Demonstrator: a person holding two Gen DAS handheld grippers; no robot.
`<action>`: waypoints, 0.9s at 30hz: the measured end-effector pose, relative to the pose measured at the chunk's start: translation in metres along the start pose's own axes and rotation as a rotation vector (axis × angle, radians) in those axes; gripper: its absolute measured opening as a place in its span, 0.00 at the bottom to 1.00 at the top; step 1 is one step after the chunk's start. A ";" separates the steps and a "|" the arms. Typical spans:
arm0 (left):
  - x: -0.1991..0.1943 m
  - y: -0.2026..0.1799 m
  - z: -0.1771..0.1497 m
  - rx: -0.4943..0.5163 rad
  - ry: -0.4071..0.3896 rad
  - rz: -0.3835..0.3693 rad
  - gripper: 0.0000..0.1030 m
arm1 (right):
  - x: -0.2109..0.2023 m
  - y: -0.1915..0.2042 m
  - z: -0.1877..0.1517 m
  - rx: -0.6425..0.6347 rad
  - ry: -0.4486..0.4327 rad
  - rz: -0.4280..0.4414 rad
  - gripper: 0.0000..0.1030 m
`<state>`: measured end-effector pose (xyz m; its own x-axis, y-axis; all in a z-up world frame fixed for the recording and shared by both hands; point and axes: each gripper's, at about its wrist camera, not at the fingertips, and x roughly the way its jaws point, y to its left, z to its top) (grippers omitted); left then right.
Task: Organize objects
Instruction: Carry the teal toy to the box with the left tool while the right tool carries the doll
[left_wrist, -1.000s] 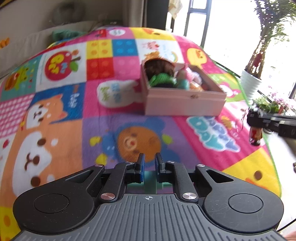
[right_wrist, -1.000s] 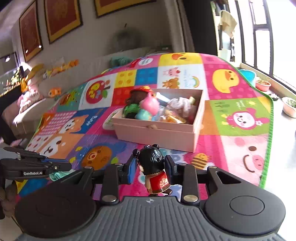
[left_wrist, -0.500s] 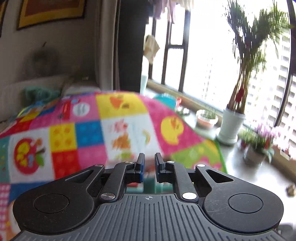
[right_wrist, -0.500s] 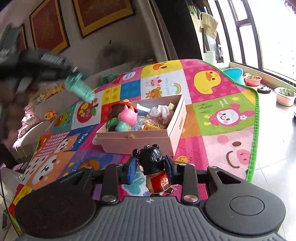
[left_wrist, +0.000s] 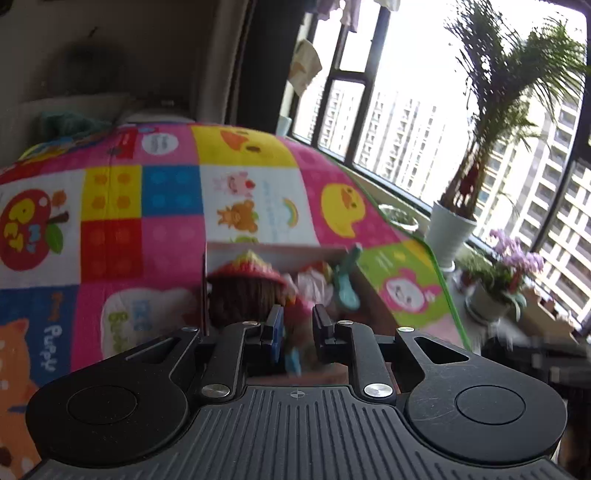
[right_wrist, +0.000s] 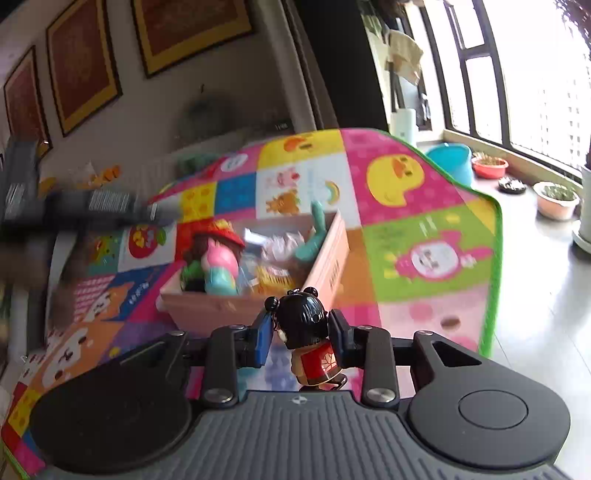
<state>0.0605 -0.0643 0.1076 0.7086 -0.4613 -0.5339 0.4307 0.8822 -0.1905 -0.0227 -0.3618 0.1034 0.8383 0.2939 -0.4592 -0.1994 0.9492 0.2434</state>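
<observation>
The pink box (left_wrist: 371, 299) (right_wrist: 327, 267) stands on the colourful play mat (left_wrist: 110, 206), filled with toys. A teal toy (left_wrist: 345, 284) (right_wrist: 314, 236) leans inside it against the right wall, free of any grip. My left gripper (left_wrist: 297, 325) hovers over the box's near end above a brown-haired doll with a red hat (left_wrist: 243, 291). Its jaws are opening, with nothing pinched between them. In the right wrist view it is a dark blur (right_wrist: 92, 210) left of the box. My right gripper (right_wrist: 301, 332) is shut on a small black-haired doll in red (right_wrist: 301, 325), just short of the box's near wall.
Potted plants (left_wrist: 452, 229) (left_wrist: 491, 299) line the window ledge beyond the mat's right edge. A blue tub (right_wrist: 448, 160) and low pots (right_wrist: 557, 199) sit on the floor by the window. Framed pictures hang on the back wall.
My left gripper swung up from low over the mat to above the box, and the teal toy it held now lies in the box. My right gripper carried the doll closer to the box.
</observation>
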 end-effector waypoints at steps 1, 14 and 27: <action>-0.005 0.001 -0.015 0.009 0.023 -0.005 0.18 | 0.004 0.002 0.012 -0.007 -0.016 0.013 0.31; -0.038 0.043 -0.053 -0.128 0.022 0.041 0.18 | 0.078 0.019 0.133 0.018 -0.121 -0.049 0.41; 0.021 0.060 -0.014 -0.177 0.078 0.067 0.18 | 0.071 0.022 0.016 -0.270 0.096 -0.191 0.56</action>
<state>0.0939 -0.0199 0.0735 0.6842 -0.3986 -0.6107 0.2742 0.9166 -0.2910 0.0405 -0.3216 0.0897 0.8243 0.1050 -0.5563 -0.1815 0.9798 -0.0840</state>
